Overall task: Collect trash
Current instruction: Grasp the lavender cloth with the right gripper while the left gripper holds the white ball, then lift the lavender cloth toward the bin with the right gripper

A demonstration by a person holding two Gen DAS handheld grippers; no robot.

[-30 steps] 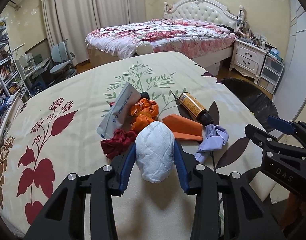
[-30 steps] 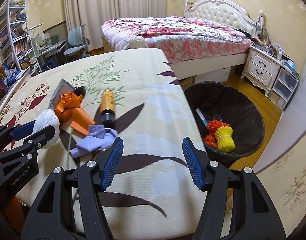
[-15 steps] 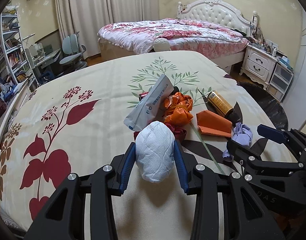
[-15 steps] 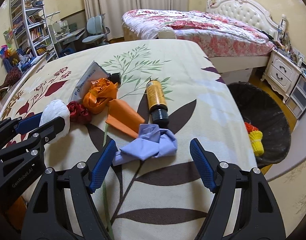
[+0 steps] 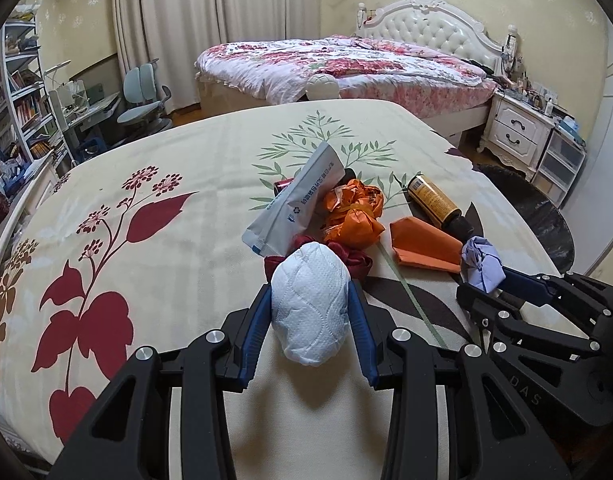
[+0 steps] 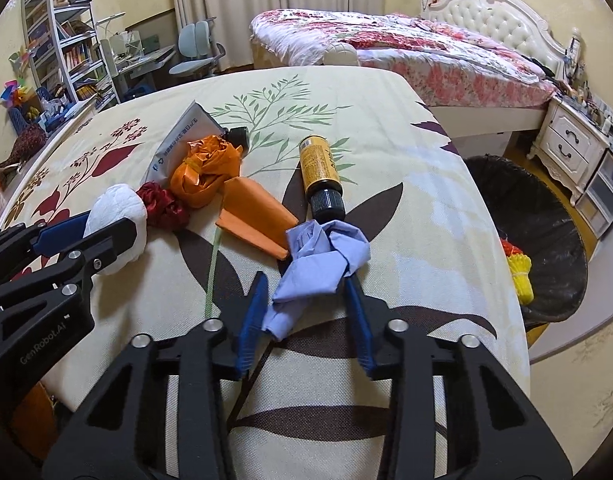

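Note:
My left gripper [image 5: 309,290] is shut on a white crumpled paper wad [image 5: 308,316] just above the bed cover; it also shows as the left gripper [image 6: 106,226] in the right wrist view. The jaws of my right gripper [image 6: 304,278] are closing, and their pads press a bunched lilac cloth [image 6: 322,268] between them. More trash lies just beyond: an orange paper cone [image 6: 254,216], an orange plastic bag [image 6: 204,174], a dark red scrap [image 6: 162,204], a grey pouch [image 6: 178,148] and a yellow bottle [image 6: 320,168] with a black cap.
The trash lies on a cream bed cover [image 5: 154,168] with leaf prints. A black-lined bin [image 6: 538,232] stands on the floor at the right, holding yellow and orange items. Beyond are a second bed [image 5: 346,60], a nightstand [image 5: 518,132] and shelves [image 6: 66,52].
The right gripper swung from beside the bin to the lilac cloth, opened wide around it, then closed on it and bunched it up. The left gripper kept its hold on the white wad.

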